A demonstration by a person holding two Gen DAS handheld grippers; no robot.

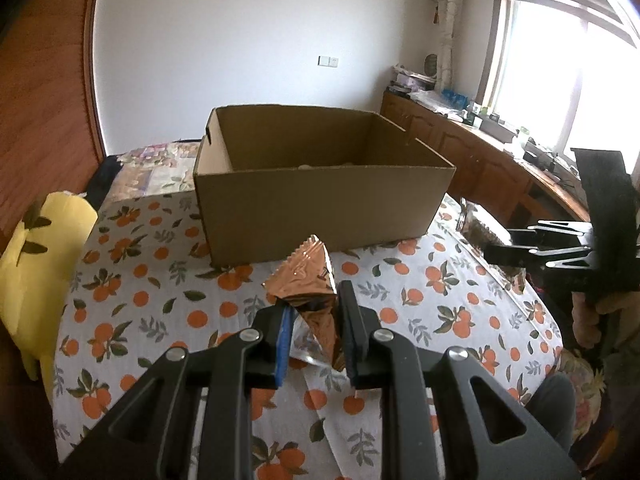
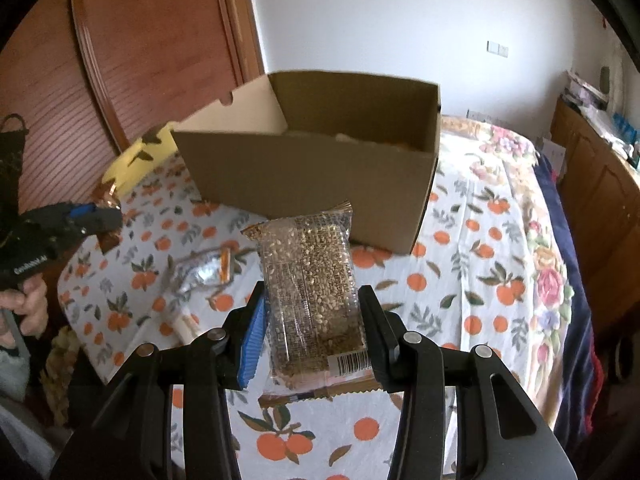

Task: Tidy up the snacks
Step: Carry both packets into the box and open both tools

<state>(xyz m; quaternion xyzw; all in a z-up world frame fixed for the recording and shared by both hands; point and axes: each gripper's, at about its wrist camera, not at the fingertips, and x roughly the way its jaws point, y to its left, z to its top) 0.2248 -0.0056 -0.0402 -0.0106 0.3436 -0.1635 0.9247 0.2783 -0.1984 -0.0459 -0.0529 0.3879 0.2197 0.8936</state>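
Note:
In the left wrist view, my left gripper (image 1: pixel 312 308) is shut on a crumpled copper foil snack packet (image 1: pixel 306 276), held above the tablecloth in front of an open cardboard box (image 1: pixel 320 200). In the right wrist view, my right gripper (image 2: pixel 313 296) is shut on a clear packet of sesame bar (image 2: pixel 312 280), lifted off the table just short of the box (image 2: pixel 304 176). Something pale lies inside the box, mostly hidden by its wall. A silver and orange packet (image 2: pixel 204 272) lies on the cloth to the left. The left gripper (image 2: pixel 100 216) shows there at the far left.
The table wears a white cloth with orange fruit print (image 1: pixel 160 300). A yellow cushion (image 1: pixel 48 260) sits at its left edge. A wooden cabinet (image 1: pixel 480 160) with clutter runs under the window on the right. A hand (image 2: pixel 28 304) holds the left gripper's handle.

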